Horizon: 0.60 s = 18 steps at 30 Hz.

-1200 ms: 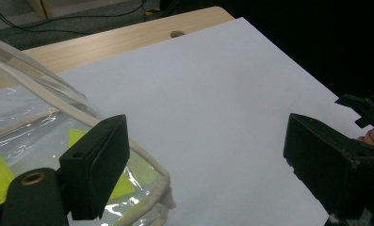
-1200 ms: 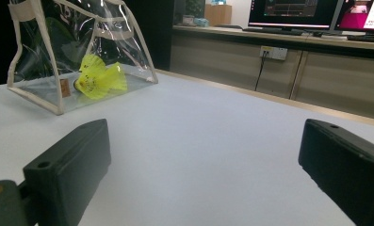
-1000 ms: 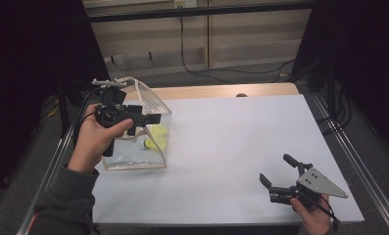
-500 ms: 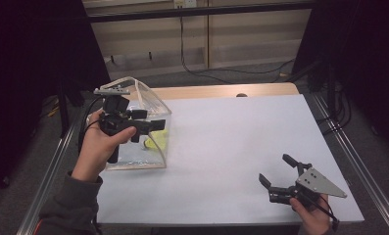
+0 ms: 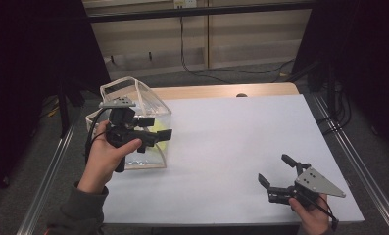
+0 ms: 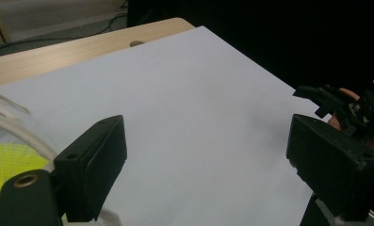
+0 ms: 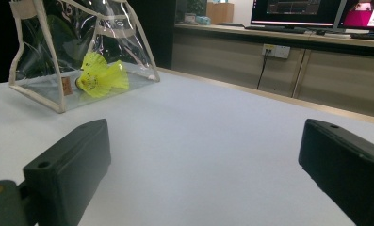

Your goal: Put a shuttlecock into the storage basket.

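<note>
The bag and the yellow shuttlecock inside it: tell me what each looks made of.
Bag: clear, glossy soft plastic, probably vinyl; its walls show through and carry wrinkled glints. Its edges and handles are pale trim, which looks like fabric tape.
Shuttlecock: bright yellow skirt, matte, likely nylon or dyed feather; the picture is too small to tell which. Its dark rounded base may be cork or rubber.

No writing can be made out anywhere. The monitors (image 7: pixel 312 12) at the back wall in the right gripper view show bright patches and lines too small to read, and the small brown tag (image 7: pixel 65 85) on the clear bag (image 7: pixel 34 56) beside the yellow shuttlecock (image 7: pixel 100 75) carries marks too blurred to tell.
</note>
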Tool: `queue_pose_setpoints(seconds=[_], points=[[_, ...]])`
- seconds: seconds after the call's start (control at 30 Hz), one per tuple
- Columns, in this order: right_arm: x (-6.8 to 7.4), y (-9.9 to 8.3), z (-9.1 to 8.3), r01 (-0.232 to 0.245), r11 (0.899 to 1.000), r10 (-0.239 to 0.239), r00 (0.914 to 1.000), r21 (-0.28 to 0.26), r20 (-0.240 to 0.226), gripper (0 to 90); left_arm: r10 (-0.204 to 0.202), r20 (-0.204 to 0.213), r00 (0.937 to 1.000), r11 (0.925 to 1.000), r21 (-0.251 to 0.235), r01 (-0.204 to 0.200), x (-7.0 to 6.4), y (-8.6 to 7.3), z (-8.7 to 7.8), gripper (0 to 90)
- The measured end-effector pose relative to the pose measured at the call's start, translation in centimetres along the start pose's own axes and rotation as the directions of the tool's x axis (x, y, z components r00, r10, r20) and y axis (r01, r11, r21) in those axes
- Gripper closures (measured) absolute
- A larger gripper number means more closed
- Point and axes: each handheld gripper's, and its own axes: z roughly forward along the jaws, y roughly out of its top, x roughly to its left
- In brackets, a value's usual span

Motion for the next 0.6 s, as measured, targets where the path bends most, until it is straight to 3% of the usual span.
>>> queue_pose_setpoints(seconds=[0.27,0.6], points=[[0.0,0.1,0.0,0.000,1.000,0.000,1.0000,-0.003,0.001,2.7,0.011,0.032,0.9994,0.9994,-0.033,-0.010,-0.4,-1.5,0.5,12.6],[0.0,0.1,0.0,-0.001,1.000,0.001,1.0000,-0.001,0.000,2.7,0.024,0.034,0.9991,0.9989,-0.042,-0.022,-0.5,-3.1,0.8,12.0]])
